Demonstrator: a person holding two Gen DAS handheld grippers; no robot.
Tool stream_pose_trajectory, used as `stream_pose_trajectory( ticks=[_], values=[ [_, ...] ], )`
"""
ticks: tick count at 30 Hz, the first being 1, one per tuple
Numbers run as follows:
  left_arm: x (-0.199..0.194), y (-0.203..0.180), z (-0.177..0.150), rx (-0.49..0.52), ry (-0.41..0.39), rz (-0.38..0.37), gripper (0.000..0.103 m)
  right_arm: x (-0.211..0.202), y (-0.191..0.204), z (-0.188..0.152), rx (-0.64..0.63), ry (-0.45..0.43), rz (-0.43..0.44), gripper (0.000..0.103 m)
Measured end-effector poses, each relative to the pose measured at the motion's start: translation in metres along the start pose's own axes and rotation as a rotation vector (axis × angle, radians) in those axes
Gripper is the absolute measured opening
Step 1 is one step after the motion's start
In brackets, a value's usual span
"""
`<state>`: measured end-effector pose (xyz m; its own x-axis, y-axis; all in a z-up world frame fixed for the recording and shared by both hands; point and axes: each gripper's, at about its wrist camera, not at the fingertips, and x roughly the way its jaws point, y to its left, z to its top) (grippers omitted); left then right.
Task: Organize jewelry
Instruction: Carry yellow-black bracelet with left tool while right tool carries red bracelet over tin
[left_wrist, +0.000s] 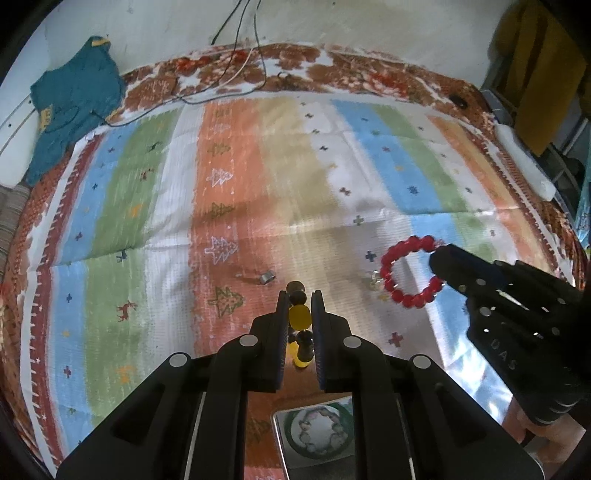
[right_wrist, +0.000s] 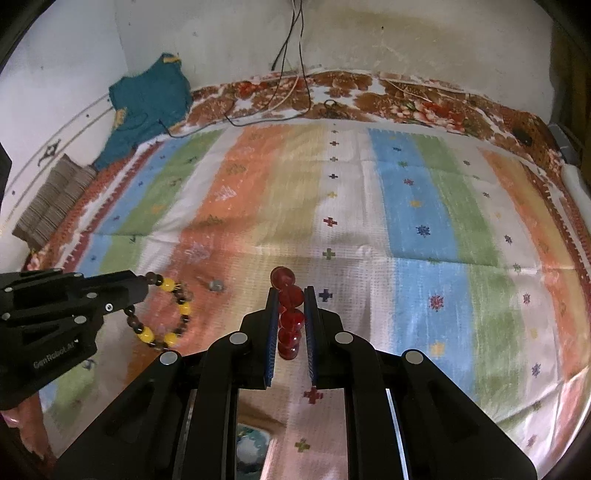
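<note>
Left wrist view first: my left claw (left_wrist: 298, 306) is clamped on the yellow-and-dark-brown beaded bracelet (left_wrist: 299, 317), pads pinching a couple of beads while the rest of the loop hangs below the fingers. I'd guess it's light, floppy on its cord, and those round glossy beads look slippery, so pinching across a single bead and not the cord seems the safer hold. Just beyond the claw tip, a small silver metal ring (left_wrist: 266, 277) lies on the striped multicolour bedspread (left_wrist: 229, 155). Right of that ring, the right claw (left_wrist: 437, 258) holds the red glossy beaded bracelet (left_wrist: 408, 273), its loop dangling clear of the bedspread as far as I can tell. Under my claw there's a shiny tin (left_wrist: 314, 432) with what looks like a beaded piece inside, probably the drop spot.

Right wrist view: right claw (right_wrist: 291, 299) is closed on the red bracelet (right_wrist: 290, 314), beads stacked between the pads. Left of the silver ring (right_wrist: 215, 285), the left claw (right_wrist: 147, 284) carries the yellow one (right_wrist: 162, 314). Black cables (right_wrist: 288, 74) and a teal cloth (right_wrist: 147, 99) sit far behind the ring, nothing blocking.
</note>
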<state>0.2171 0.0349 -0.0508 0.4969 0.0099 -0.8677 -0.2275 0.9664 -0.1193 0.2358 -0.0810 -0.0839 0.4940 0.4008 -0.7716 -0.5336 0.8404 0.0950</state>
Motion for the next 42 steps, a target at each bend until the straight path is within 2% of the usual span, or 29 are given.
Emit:
stream_pose_trajectory(
  ticks=[13, 27, 31, 42],
  values=[
    [-0.038, -0.006, -0.011, 0.0, -0.069, -0.054, 0.012, -0.032, 0.013, -0.008, -0.02, -0.063, 0.051, 0.014],
    [-0.068, -0.013, -0.031, 0.031, -0.123, -0.075, 0.012, -0.062, 0.026, -0.021, -0.051, -0.116, 0.076, 0.014],
    [-0.073, -0.017, -0.038, 0.056, -0.133, -0.056, 0.012, -0.072, 0.031, -0.026, -0.08, -0.138, 0.06, 0.014],
    [-0.085, -0.019, -0.053, 0.062, -0.146, -0.076, 0.012, -0.088, 0.037, -0.039, -0.099, -0.151, 0.084, 0.014]
  ],
)
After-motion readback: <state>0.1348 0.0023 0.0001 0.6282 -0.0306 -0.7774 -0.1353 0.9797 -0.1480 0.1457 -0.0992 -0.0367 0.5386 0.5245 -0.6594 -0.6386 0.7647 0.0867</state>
